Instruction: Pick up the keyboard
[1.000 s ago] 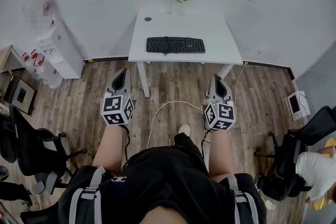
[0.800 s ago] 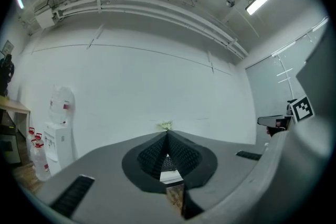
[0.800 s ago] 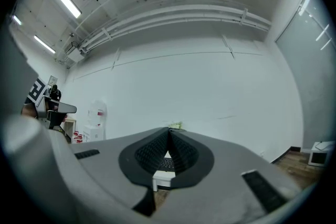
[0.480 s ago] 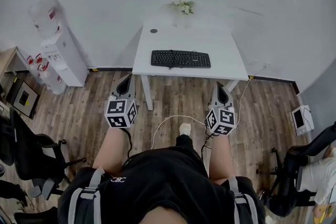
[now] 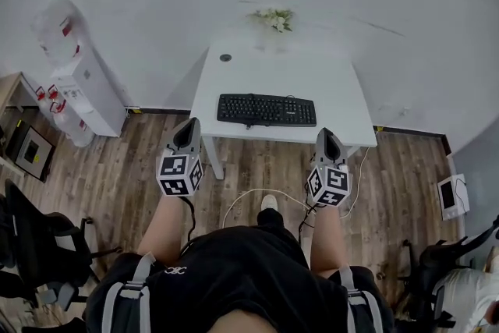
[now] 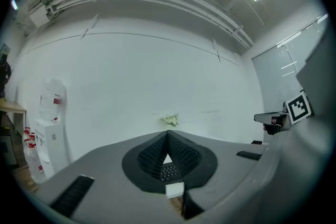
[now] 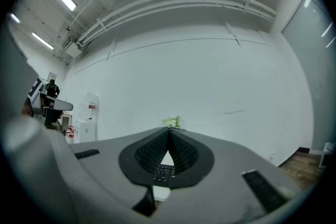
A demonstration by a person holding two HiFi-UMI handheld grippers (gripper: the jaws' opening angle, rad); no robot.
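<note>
A black keyboard (image 5: 267, 110) lies flat near the front edge of a white desk (image 5: 327, 82) in the head view. My left gripper (image 5: 185, 132) is held just short of the desk's front left corner, jaws shut and empty. My right gripper (image 5: 328, 143) hangs in front of the desk's right front edge, also shut with nothing in it. Both point level toward the desk. Through the shut left gripper (image 6: 168, 136) and the shut right gripper (image 7: 168, 134), a sliver of the keyboard (image 7: 164, 171) shows in each gripper view.
A small bunch of white flowers (image 5: 275, 18) and a dark round cap (image 5: 225, 57) sit at the desk's back. A water dispenser (image 5: 78, 86) stands left against the wall. Office chairs (image 5: 39, 242) flank me on the wood floor; a white cable (image 5: 242, 199) runs under the desk.
I have stepped toward the desk: desk and keyboard sit lower and larger in the head view, and both shut grippers have closed in on its front edge.
</note>
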